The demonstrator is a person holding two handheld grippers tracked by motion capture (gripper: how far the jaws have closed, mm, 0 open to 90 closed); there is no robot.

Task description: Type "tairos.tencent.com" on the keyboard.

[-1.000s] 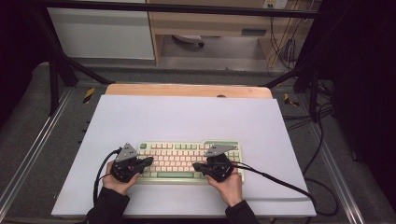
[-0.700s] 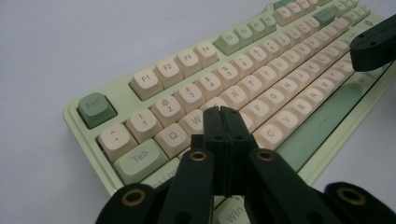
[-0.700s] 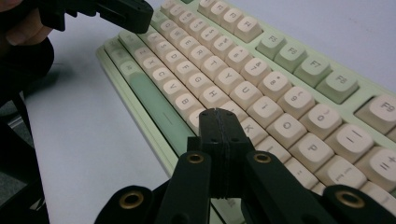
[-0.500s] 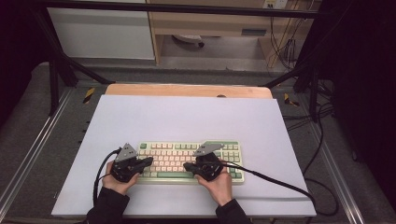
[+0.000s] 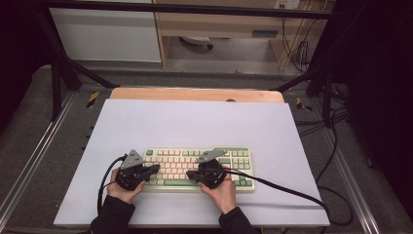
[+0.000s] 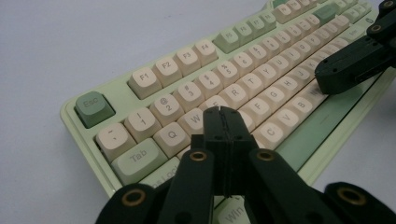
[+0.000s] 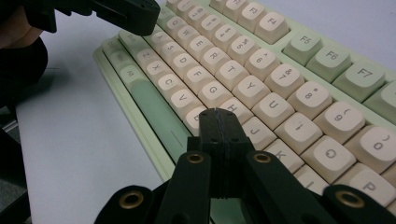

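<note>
One keyboard (image 5: 197,168) lying on white table (image 5: 195,122), near front edge. Two grippers: left gripper (image 6: 223,114) and right gripper (image 7: 219,116), both clenched empty, tips hovering over keys.

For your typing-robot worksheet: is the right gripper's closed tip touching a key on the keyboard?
Cannot tell. In the right gripper view the right gripper, jaws shut, sits over the keyboard near the N key, hiding any contact or gap.

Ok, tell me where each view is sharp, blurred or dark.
High view: white table evenly lit, surroundings dark, keyboard legends too small to read. Left gripper view: Esc key sharp, closed left gripper near the lens softer. Right gripper view: mid keys crisp, right gripper dark.
</note>
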